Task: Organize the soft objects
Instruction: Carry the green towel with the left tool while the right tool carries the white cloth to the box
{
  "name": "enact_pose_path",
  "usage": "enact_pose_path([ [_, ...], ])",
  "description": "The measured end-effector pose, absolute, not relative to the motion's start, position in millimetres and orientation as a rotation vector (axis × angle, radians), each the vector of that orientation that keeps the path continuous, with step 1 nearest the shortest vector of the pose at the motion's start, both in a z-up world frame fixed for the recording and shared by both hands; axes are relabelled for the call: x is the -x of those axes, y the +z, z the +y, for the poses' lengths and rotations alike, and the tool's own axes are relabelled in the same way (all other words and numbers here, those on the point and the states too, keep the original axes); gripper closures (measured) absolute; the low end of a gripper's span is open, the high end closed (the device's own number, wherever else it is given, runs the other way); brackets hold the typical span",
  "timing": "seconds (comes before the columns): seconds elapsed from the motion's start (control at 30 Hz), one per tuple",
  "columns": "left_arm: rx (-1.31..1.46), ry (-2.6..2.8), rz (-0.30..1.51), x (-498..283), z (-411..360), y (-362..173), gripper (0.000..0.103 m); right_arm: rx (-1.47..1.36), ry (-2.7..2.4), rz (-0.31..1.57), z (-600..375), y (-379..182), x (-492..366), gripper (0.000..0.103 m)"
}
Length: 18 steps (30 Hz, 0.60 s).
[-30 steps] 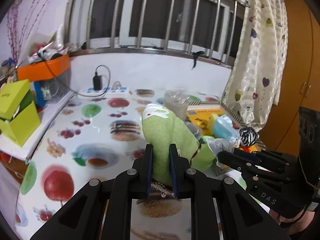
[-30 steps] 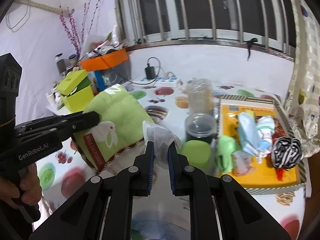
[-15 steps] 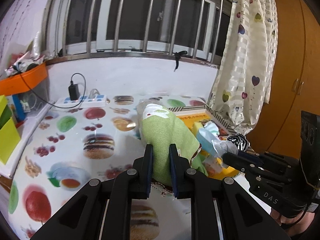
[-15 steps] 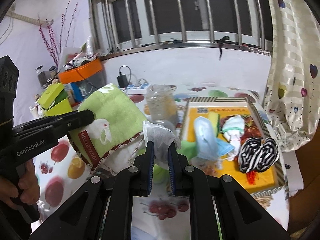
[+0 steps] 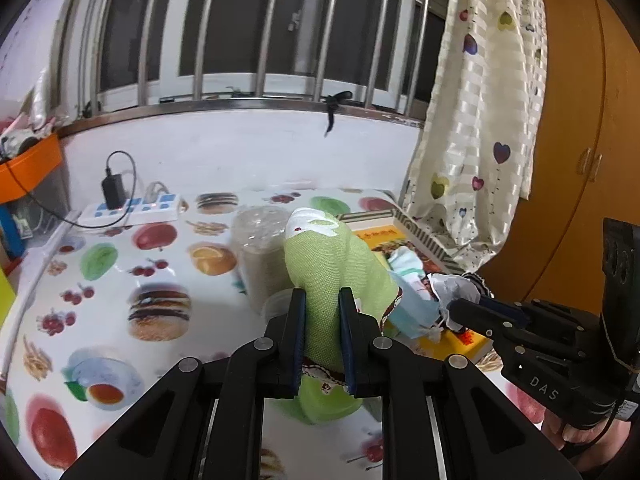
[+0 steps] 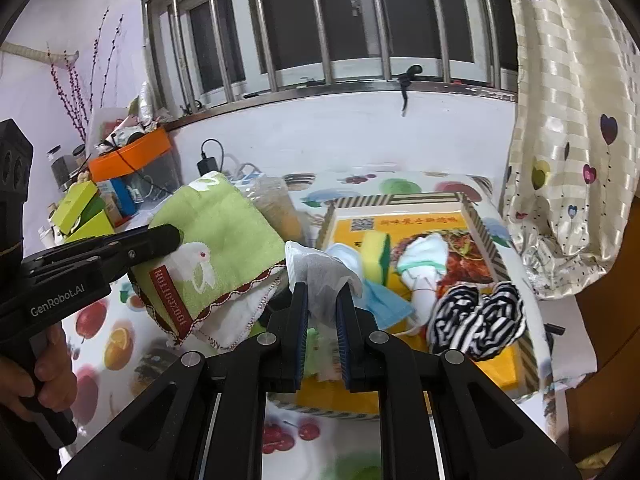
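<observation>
mid-carry, both loads aloft over the table. left gripper [image 5: 322, 334] clamped on green towel [image 6: 216, 236]; right gripper [image 6: 322, 312] pinched on white gauzy pouch [image 6: 320, 276], just short of yellow tray [image 6: 476, 364] already holding striped cloth [image 6: 476, 320]. next, probably: over the tray, lower, release.

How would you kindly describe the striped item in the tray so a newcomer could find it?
Find the shallow yellow cardboard tray beside the heart-print curtain. In its near right corner lies a bunched black-and-white striped fabric piece, the only zebra-striped item among pale cloths.
</observation>
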<state>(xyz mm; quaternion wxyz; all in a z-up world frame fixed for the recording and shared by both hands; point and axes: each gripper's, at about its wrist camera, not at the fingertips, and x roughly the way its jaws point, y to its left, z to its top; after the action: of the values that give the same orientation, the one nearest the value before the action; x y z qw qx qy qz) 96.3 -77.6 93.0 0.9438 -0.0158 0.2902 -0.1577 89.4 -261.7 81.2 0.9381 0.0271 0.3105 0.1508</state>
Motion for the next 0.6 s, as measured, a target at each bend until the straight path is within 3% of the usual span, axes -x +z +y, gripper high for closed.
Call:
enact_pose_path([
  [0.6, 0.024, -0.473, 0.627, -103, -137, 84, 0.088, -0.092, 0.172, 0.67, -317, 69, -92, 0.089],
])
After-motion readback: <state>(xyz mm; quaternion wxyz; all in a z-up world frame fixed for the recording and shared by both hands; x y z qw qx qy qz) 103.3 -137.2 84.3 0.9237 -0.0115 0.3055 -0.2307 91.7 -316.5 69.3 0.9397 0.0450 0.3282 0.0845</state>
